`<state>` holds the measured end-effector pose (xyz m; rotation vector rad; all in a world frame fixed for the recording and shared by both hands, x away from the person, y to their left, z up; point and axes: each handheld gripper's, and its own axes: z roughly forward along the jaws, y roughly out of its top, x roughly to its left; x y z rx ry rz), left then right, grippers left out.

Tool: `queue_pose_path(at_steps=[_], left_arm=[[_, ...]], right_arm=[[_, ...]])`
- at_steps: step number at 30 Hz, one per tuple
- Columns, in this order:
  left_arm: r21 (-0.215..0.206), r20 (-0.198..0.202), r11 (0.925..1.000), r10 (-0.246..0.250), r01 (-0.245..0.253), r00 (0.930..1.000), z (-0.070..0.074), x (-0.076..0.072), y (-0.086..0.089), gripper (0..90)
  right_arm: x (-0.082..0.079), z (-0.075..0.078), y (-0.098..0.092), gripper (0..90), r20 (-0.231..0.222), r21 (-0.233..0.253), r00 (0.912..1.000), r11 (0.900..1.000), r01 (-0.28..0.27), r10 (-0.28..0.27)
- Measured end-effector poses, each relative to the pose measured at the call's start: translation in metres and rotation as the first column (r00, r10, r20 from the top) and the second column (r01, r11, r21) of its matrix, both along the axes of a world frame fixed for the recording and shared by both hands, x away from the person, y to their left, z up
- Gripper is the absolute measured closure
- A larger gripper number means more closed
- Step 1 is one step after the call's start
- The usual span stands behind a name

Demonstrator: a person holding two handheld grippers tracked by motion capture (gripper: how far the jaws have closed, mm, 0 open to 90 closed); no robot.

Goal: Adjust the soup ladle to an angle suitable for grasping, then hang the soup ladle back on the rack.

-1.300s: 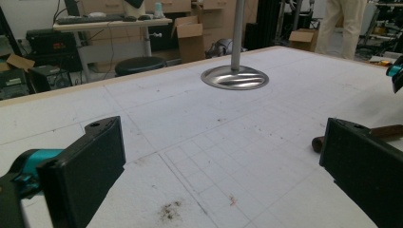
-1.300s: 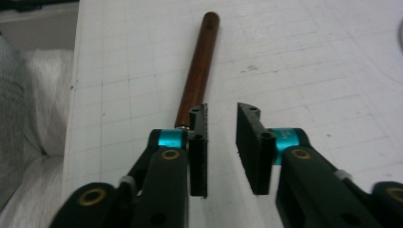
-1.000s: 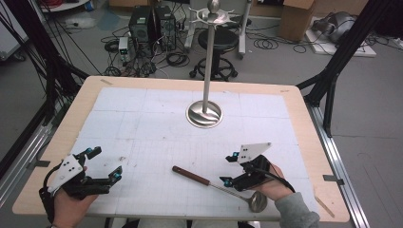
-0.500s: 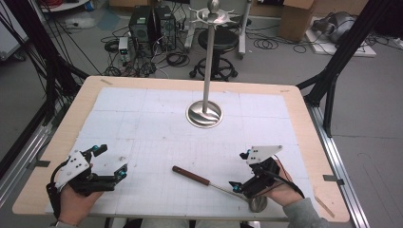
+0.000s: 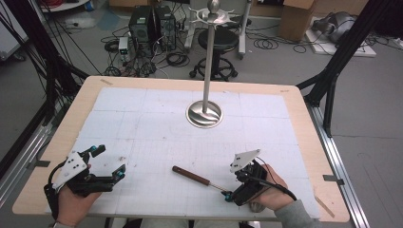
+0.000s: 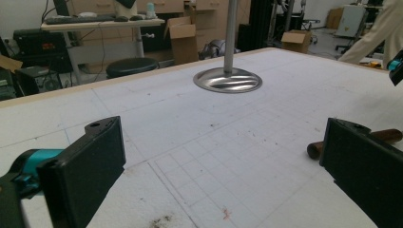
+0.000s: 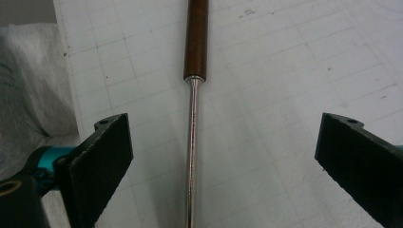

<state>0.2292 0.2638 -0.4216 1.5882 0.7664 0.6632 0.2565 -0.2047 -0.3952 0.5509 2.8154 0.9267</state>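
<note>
Right gripper (image 5: 237,192) jaws wide apart, straddling the thin metal shaft of the ladle (image 7: 192,142); shaft runs down the middle of the gap in the right gripper view, touching neither jaw. The ladle's brown wooden handle (image 5: 190,175) lies flat on the table (image 5: 294,109), near the front edge, pointing up-left from the right hand (image 5: 271,190); its bowl end is mostly hidden under that hand. Left gripper (image 5: 107,164) jaws also apart, holding nothing, resting at the front-left of the table well apart from the ladle; the handle tip (image 6: 351,140) peeks past its right jaw in the left gripper view. Metal hanging stand (image 5: 205,111) with hooks on top stands upright mid-table, farther back.

Step in hand, as I judge it: lining up for the grasp on the shaft, not yet closed. Next move calls for lowering slightly and closing the jaws squarely on the shaft just below the wooden handle; thin and round, it could roll or slip.
</note>
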Motion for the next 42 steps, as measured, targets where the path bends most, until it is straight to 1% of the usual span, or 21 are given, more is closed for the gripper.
queue_pose_path(at_steps=[2, 3, 4, 5, 6, 7, 9, 10, 14, 21, 22, 26, 27, 28, 29, 32, 35, 36, 37, 39, 42], left_arm=[[0.001, 0.001, 1.0, -0.001, 0.001, 1.0, 0.0, 0.0, 0.0, 1.8], [0.001, 0.001, 1.0, -0.002, 0.002, 1.0, 0.0, 0.0, 0.0, 1.8], [0.004, 0.001, 1.0, -0.002, 0.002, 1.0, 0.0, 0.0, 0.0, 1.8], [0.005, 0.0, 1.0, -0.002, 0.002, 1.0, 0.0, 0.0, 0.0, 1.8], [0.005, 0.002, 1.0, -0.005, 0.005, 1.0, 0.0, 0.0, -0.001, 1.8], [0.003, 0.002, 1.0, -0.004, 0.004, 1.0, 0.0, 0.0, -0.001, 1.8], [0.005, 0.003, 1.0, -0.006, 0.006, 1.0, 0.0, 0.001, -0.001, 1.8], [0.005, 0.001, 1.0, -0.006, 0.006, 1.0, 0.0, 0.001, -0.001, 1.8], [0.001, -0.001, 0.9999, -0.011, 0.011, 0.9999, 0.0, 0.002, -0.003, 1.8], [-0.001, 0.001, 0.9999, -0.013, 0.013, 0.9999, 0.0, 0.002, -0.003, 1.8], [0.001, 0.003, 0.9999, -0.013, 0.013, 0.9999, 0.0, 0.002, -0.003, 1.8], [0.002, 0.002, 0.9999, -0.013, 0.013, 0.9999, 0.0, 0.002, -0.003, 1.8], [0.002, 0.001, 0.9999, -0.013, 0.013, 0.9999, 0.0, 0.002, -0.003, 1.8], [0.001, 0.001, 0.9999, -0.013, 0.013, 0.9999, 0.0, 0.002, -0.003, 1.8], [0.002, 0.001, 0.9999, -0.012, 0.012, 0.9999, 0.0, 0.003, -0.003, 1.8], [0.002, 0.0, 1.0, -0.01, 0.01, 1.0, 0.0, 0.002, -0.002, 1.8], [0.002, 0.0, 1.0, -0.006, 0.006, 1.0, 0.0, 0.001, -0.001, 1.8], [0.003, 0.002, 1.0, -0.005, 0.005, 1.0, 0.0, 0.0, -0.001, 1.8], [0.001, 0.003, 1.0, -0.004, 0.004, 1.0, 0.0, 0.0, -0.001, 1.8], [0.0, 0.002, 1.0, -0.003, 0.003, 1.0, 0.0, -0.001, 0.0, 1.8], [0.003, 0.003, 1.0, 0.0, 0.0, 1.0, 0.001, -0.001, 0.001, 1.8]], right_arm=[[0.0, -0.001, 0.0, 5.6, -0.016, -0.015, 0.9999, 1.0, 0.007, -0.007], [0.0, -0.001, 0.0, 5.6, -0.016, -0.015, 0.9999, 1.0, 0.007, -0.007], [0.0, -0.002, 0.001, 6.6, -0.041, -0.038, 0.999, 0.999, 0.016, -0.018], [0.0, -0.002, 0.001, 6.6, -0.041, -0.038, 0.999, 0.999, 0.016, -0.018], [-0.001, -0.003, 0.001, 10.1, -0.059, -0.061, 0.998, 0.998, 0.02, -0.024], [-0.001, -0.003, 0.001, 10.1, -0.059, -0.061, 0.998, 0.998, 0.02, -0.024], [-0.002, -0.003, 0.004, 14.5, -0.076, -0.09, 0.997, 0.996, 0.009, -0.016], [-0.002, -0.003, 0.004, 14.5, -0.076, -0.09, 0.997, 0.996, 0.009, -0.016], [-0.004, -0.005, 0.011, 15.8, -0.088, -0.13, 0.9961, 0.992, 0.0, -0.011], [-0.005, -0.011, 0.016, 24.3, -0.101, -0.187, 0.9949, 0.982, -0.022, 0.003], [-0.005, -0.011, 0.016, 24.3, -0.101, -0.187, 0.9949, 0.982, -0.022, 0.003], [-0.004, -0.012, 0.017, 29.5, -0.11, -0.198, 0.994, 0.98, -0.029, 0.008], [-0.004, -0.012, 0.017, 30.4, -0.112, -0.206, 0.9937, 0.978, -0.032, 0.009], [-0.003, -0.013, 0.018, 33.7, -0.12, -0.217, 0.9927, 0.976, -0.038, 0.012], [-0.003, -0.013, 0.018, 33.7, -0.12, -0.217, 0.9927, 0.976, -0.038, 0.012], [-0.002, -0.015, 0.02, 38.2, -0.128, -0.23, 0.9915, 0.972, -0.054, 0.025], [-0.001, -0.016, 0.021, 41.9, -0.134, -0.246, 0.9906, 0.967, -0.057, 0.024], [-0.001, -0.017, 0.022, 45.0, -0.136, -0.253, 0.9904, 0.966, -0.061, 0.028], [-0.001, -0.017, 0.022, 45.0, -0.136, -0.253, 0.9904, 0.966, -0.061, 0.028], [-0.001, -0.017, 0.022, 48.1, -0.141, -0.257, 0.9894, 0.964, -0.069, 0.034], [-0.001, -0.017, 0.022, 52.5, -0.146, -0.265, 0.9891, 0.962, -0.061, 0.022]])
